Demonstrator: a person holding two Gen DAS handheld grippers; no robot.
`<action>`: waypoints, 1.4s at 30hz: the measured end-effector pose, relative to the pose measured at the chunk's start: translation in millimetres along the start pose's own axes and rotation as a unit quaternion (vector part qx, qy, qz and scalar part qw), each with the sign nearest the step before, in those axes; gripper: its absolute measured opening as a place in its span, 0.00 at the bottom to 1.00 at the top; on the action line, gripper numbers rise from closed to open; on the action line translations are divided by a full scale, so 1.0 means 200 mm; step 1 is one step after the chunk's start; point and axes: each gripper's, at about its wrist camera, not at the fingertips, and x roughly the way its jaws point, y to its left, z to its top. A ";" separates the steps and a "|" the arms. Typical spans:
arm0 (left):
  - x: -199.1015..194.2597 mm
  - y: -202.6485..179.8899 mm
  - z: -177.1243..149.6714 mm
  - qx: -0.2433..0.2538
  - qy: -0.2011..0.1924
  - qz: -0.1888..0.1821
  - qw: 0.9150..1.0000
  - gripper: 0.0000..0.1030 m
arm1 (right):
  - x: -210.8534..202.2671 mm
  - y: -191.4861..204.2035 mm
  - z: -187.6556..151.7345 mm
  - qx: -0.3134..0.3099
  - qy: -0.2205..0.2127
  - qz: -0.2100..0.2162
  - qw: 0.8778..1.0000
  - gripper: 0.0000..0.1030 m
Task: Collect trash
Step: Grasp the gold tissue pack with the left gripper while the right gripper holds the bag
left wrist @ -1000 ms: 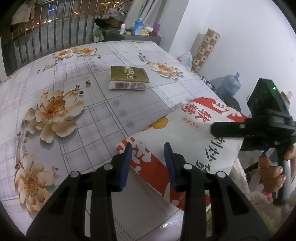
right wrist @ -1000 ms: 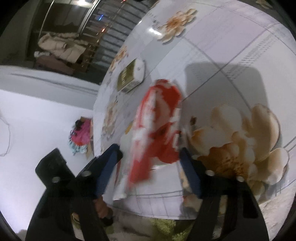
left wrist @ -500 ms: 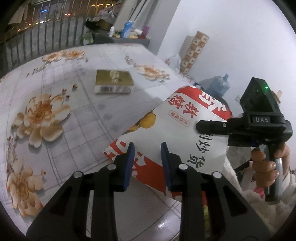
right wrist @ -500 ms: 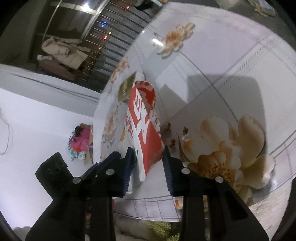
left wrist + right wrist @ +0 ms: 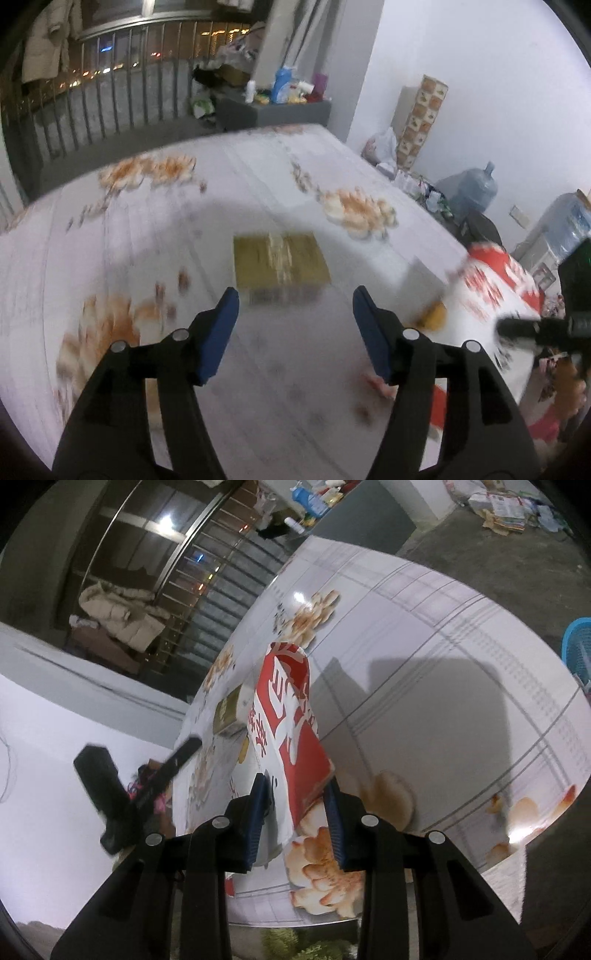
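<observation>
Right gripper [image 5: 295,812]: its blue-padded jaws are clamped on the lower end of a red-and-white printed paper bag [image 5: 291,716], which rises from between the pads and leans away over the table. Just beyond the bag's left edge, ahead and left of the jaws, lies an olive-gold rectangular carton [image 5: 229,710], flat on the white tablecloth with orange flower print [image 5: 424,657]. Left of these jaws the other black gripper body reaches in over the table edge.

Left gripper [image 5: 295,321]: its jaws have just been opening and stand spread with nothing between them; the view is motion-blurred. Directly ahead of the gap, a little beyond the fingertips, lies the same olive-gold carton [image 5: 280,264], apart from both pads. To the right of the jaws, well apart, the red-and-white bag [image 5: 491,291] is seen with the right gripper's black finger across its lower part. Farther out, beyond the table's far edge, stand a metal railing [image 5: 110,107] and blue water jugs [image 5: 476,188] by a white wall.
</observation>
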 end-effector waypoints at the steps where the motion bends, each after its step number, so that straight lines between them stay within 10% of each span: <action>1: 0.05 0.01 0.04 0.001 0.002 -0.001 1.000 0.58 | -0.01 -0.02 0.01 0.003 -0.001 0.001 1.000 0.30; 10: 0.39 0.07 0.25 0.013 0.046 -0.015 0.999 0.58 | -0.02 -0.10 0.02 0.013 -0.001 0.019 1.000 0.30; 22: 0.16 -0.04 0.01 0.050 0.106 -0.055 0.992 0.58 | -0.02 -0.16 0.04 0.027 0.005 0.035 0.999 0.31; 42: 0.27 -0.07 0.00 -0.021 0.118 0.017 0.993 0.52 | 0.02 -0.19 0.04 0.049 0.008 0.043 0.998 0.31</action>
